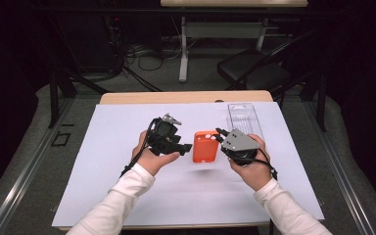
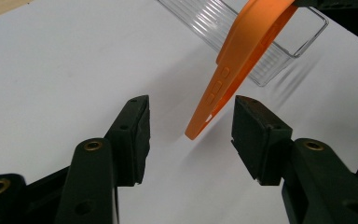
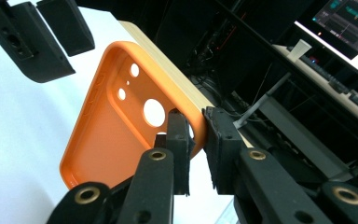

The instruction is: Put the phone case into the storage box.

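An orange phone case (image 1: 205, 147) hangs above the white sheet between both hands. My right gripper (image 1: 220, 137) is shut on the case's rim near the camera cutouts; in the right gripper view its jaws (image 3: 196, 140) pinch that edge of the case (image 3: 107, 135). My left gripper (image 1: 186, 147) is open just left of the case. In the left gripper view its jaws (image 2: 190, 135) stand apart on either side of the case's lower corner (image 2: 205, 116), and the pads do not touch it. Those left jaws (image 3: 67, 56) also appear at the upper left of the right gripper view.
A white sheet (image 1: 127, 186) covers most of the wooden table (image 1: 176, 97). A clear ribbed plastic tray (image 1: 244, 117) lies at the back right, seen behind the case in the left gripper view (image 2: 223, 23). A dark chair (image 1: 252, 68) stands beyond the table.
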`<action>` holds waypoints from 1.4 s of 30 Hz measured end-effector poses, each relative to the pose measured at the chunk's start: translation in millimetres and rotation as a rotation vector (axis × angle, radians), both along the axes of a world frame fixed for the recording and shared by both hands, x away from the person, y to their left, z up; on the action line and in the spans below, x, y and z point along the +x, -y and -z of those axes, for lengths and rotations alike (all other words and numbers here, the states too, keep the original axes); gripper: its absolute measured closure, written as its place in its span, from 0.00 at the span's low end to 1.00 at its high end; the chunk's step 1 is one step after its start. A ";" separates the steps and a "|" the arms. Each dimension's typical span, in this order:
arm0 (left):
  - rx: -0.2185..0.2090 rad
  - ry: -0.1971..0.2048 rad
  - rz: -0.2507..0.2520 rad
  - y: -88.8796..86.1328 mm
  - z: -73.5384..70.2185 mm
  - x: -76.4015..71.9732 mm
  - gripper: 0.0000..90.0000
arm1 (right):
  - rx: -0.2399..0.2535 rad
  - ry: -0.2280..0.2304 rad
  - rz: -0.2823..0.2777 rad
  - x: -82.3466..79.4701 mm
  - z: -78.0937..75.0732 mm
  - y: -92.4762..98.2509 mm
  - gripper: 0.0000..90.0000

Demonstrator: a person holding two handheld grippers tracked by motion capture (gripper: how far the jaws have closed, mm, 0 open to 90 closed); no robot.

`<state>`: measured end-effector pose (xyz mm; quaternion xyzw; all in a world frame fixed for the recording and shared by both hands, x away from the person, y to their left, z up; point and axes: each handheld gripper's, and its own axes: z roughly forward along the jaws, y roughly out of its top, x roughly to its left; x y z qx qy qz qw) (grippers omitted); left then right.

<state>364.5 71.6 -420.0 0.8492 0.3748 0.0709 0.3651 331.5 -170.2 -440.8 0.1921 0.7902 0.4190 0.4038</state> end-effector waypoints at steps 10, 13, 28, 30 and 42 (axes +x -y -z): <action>-0.071 0.043 -0.040 -15.4 14.1 3.2 0.49 | 0.019 0.036 -0.003 1.8 -3.5 5.3 0.90; -0.045 0.061 -0.080 -17.9 16.7 3.9 0.47 | 0.008 0.050 0.000 3.5 -4.3 7.3 0.90; -0.101 0.034 -0.088 -30.1 23.9 -1.7 0.38 | -0.003 0.087 0.000 7.2 -12.4 13.6 0.90; -0.105 0.040 -0.091 -33.3 24.9 -1.6 0.36 | -0.008 0.093 0.002 8.0 -13.6 14.4 0.90; -0.150 0.041 -0.065 -50.6 25.1 -3.7 0.24 | 0.008 0.111 0.018 19.9 -24.7 31.1 0.89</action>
